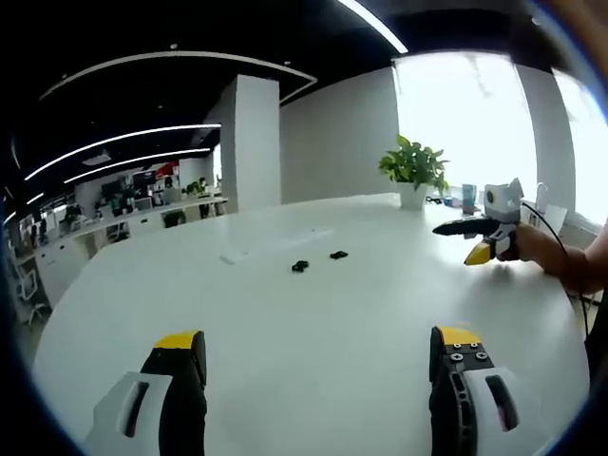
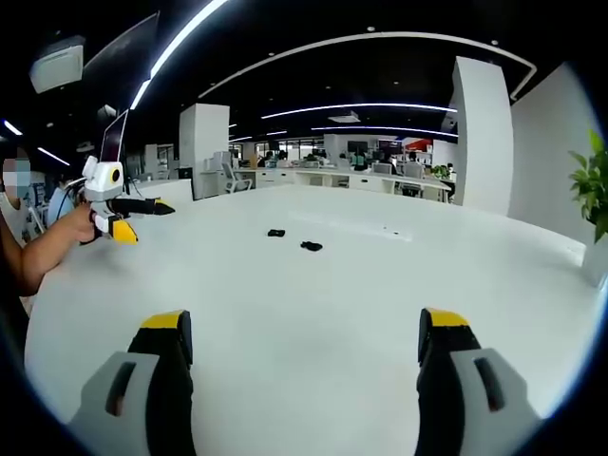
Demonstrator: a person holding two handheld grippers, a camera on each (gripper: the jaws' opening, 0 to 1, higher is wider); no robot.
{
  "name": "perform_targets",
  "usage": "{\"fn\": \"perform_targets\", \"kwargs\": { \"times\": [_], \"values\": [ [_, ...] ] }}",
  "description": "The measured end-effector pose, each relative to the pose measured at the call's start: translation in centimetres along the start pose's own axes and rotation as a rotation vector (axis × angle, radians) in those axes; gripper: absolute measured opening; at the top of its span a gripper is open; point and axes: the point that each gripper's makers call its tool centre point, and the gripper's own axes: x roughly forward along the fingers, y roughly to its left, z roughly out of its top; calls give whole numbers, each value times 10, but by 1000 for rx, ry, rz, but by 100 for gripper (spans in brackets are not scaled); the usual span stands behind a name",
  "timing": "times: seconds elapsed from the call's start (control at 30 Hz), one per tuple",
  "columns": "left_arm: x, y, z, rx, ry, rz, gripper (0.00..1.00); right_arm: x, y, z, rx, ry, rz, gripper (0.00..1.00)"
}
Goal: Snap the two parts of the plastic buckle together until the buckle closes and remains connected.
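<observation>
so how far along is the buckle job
Nothing looks done yet. The two buckle halves and lie apart on the white table, unconnected. Nothing is in hand: the left claw and the right claw both hang open over the table, well short of the pieces. Everything remains: grasp each half, line them up and snap them together.

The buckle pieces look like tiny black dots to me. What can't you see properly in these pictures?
- The two buckle pieces: too small in both views to tell which half is which or which way they face.
- Left tool and right tool: their bodies are cut off by each view's bottom edge.
- The potted plant: cut off by the right edge in the right gripper view.
- The far desks: too small to make out.
</observation>
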Motion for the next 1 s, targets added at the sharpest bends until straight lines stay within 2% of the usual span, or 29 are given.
{"fn": "perform_targets", "kwargs": {
  "times": [0.53,0.6,0.67,1.0],
  "values": [
    [0,-2,4,-15,-12,-10,99,1,1,-2,3,6,3,100],
    [0,-5,5,-1,-15,-22,96,1,1,-2,3,6,5,100],
    [0,-7,7,-8,-22,-28,96,1,2,-2,4,6,7,100],
    [2,-4,2,-14,-7,-18,97,1,0,-2,1,6,4,100]
  ]
}}
